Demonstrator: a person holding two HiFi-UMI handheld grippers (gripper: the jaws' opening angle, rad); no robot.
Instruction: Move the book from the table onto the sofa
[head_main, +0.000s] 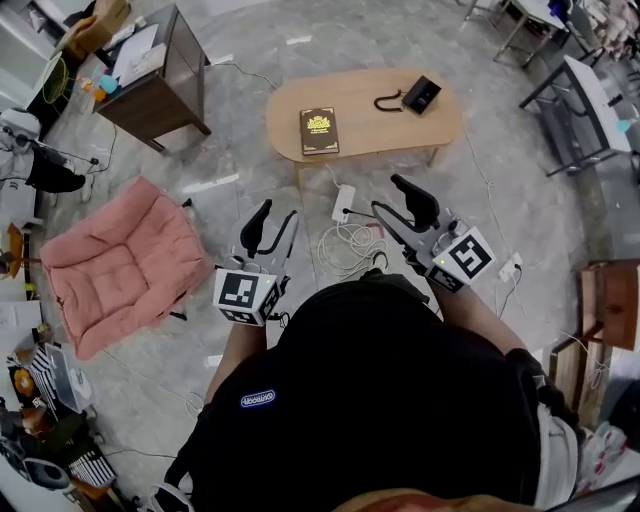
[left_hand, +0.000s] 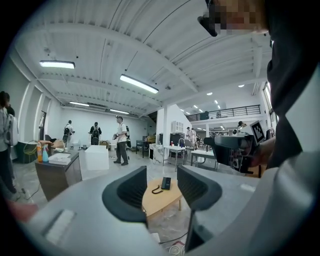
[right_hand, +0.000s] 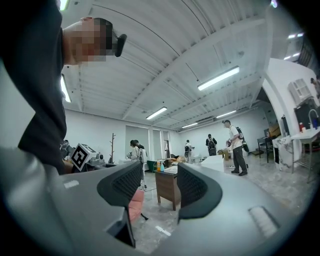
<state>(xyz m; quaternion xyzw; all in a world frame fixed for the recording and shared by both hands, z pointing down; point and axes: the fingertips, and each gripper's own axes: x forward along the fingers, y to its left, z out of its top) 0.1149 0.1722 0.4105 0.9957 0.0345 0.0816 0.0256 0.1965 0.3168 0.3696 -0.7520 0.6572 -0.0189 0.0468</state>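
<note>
At our far left the pink sofa (head_main: 120, 262) lies low on the floor with no book on it, so the delivery has not happened. Next comes our left gripper (head_main: 277, 216), held out in front of our body and well short of the table. Its jaws stand apart, and its own view shows only open air and the far room between them. Further on, the book (head_main: 319, 131) lies flat and closed, cover up, on the left part of the table (head_main: 370, 130), well apart from both grippers. A small black device (head_main: 421, 95) sits nearer the table's right end. Then comes our right gripper (head_main: 392, 200), raised ahead of us near a tangle of cables (head_main: 350, 245) on the floor, its jaws also apart and gripping nothing. We judge the task barely begun: we have yet to reach the table, close on the book, lift it and carry it left to the sofa
</note>
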